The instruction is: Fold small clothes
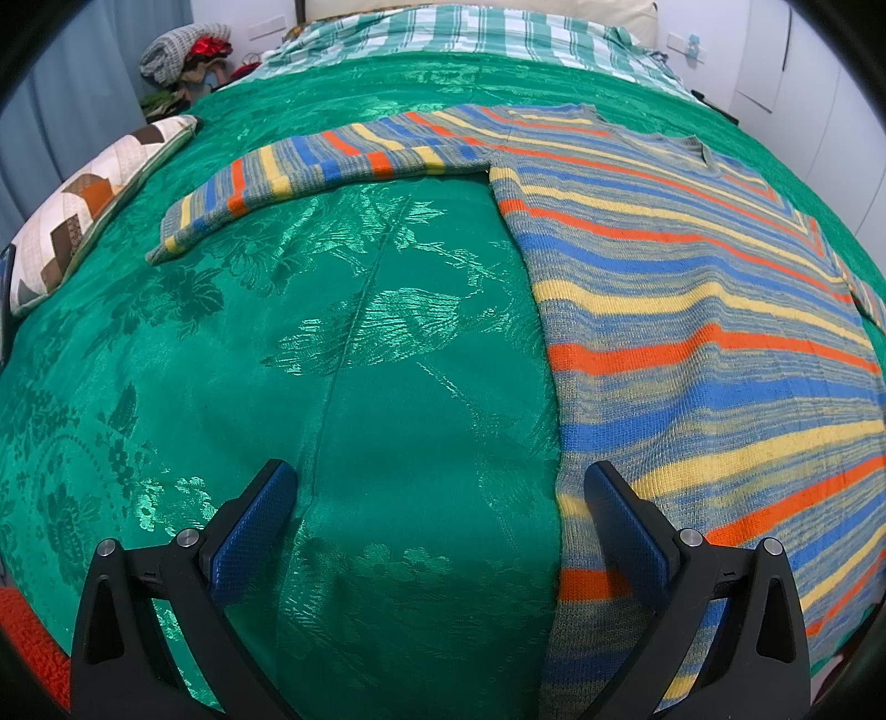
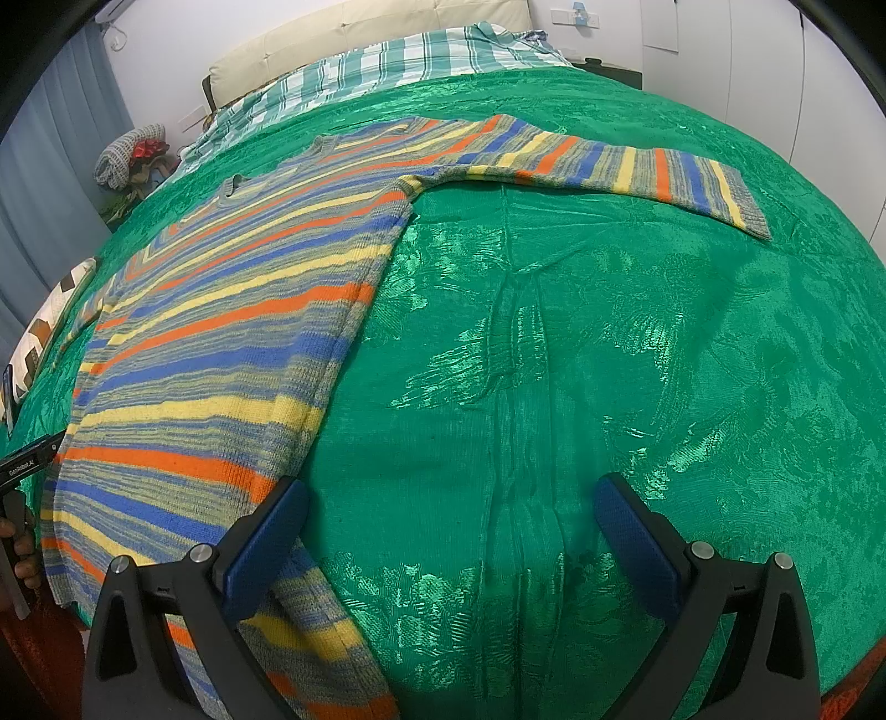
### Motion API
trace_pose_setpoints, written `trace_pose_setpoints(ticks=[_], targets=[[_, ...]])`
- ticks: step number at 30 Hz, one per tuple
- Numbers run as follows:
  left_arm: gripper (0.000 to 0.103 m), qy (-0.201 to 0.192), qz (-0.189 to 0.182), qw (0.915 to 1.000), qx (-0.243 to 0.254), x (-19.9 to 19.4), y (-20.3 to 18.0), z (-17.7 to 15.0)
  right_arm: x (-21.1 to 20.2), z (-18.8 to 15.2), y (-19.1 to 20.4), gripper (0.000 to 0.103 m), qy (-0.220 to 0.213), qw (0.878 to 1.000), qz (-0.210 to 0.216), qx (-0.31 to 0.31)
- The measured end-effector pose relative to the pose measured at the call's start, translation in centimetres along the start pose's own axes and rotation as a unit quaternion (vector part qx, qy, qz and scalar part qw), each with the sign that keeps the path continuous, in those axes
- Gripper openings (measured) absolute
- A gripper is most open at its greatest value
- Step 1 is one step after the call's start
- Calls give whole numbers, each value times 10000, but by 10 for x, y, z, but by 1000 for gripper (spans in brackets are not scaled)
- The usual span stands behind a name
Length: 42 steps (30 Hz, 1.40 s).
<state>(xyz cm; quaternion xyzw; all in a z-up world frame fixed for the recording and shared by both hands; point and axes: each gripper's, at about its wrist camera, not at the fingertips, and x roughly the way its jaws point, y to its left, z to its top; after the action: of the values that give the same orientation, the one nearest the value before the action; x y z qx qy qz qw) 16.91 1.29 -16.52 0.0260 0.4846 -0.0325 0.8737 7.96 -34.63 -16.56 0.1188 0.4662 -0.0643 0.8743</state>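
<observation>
A bed (image 1: 387, 387) fills both views, covered by a shiny green floral bedspread (image 2: 609, 332), with a green-and-white checked sheet (image 1: 470, 27) at its far end. Spread flat on the bedspread lies a striped knit sweater (image 1: 692, 310) in blue, orange, yellow and grey, front up, neckline toward the far end and hem toward the cameras. Its left sleeve (image 1: 310, 166) stretches straight out to the left, and its right sleeve (image 2: 609, 160) stretches straight out to the right. A patchwork cushion (image 1: 83, 205) rests at the bed's left edge, well apart from the sweater, and a heap of clothes (image 1: 183, 55) sits beyond it. The left gripper (image 1: 440, 518) hovers over the sweater's left side edge near the hem, jaws spread wide, holding nothing. The right gripper (image 2: 451, 531) hangs over the sweater's right side edge near the hem, jaws likewise spread and empty.
</observation>
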Motion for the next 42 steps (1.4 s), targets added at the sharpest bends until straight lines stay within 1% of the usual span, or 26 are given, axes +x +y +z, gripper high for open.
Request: trace_pose_setpoints(ticks=[28, 31, 33, 35, 36, 37, 39, 42], targets=[[103, -2, 7, 10000, -1, 0, 0, 0, 0, 0, 1, 102, 1, 10000, -9, -11], [103, 58, -54, 10000, -15, -2, 1, 2, -2, 2, -1, 102, 85, 9999, 21, 83], [102, 27, -190, 9998, -87, -10, 5, 7, -8, 7, -6, 101, 173, 9995, 155, 232], [102, -263, -437, 9983, -273, -24, 12, 10, -21, 19, -29, 101, 18, 9955, 579, 754], [102, -383, -480, 9975, -349, -30, 15, 12, -25, 25, -39, 101, -70, 9933, 685, 927], [102, -501, -504, 9966, -419, -37, 18, 13, -30, 38, -59, 101, -223, 9897, 783, 1181], [102, -697, -520, 9947, -542, -49, 25, 15, -34, 61, -91, 101, -386, 9857, 779, 1447], [102, -909, -472, 9926, -657, -64, 32, 14, -30, 109, -160, 101, -739, 9773, 495, 1923]])
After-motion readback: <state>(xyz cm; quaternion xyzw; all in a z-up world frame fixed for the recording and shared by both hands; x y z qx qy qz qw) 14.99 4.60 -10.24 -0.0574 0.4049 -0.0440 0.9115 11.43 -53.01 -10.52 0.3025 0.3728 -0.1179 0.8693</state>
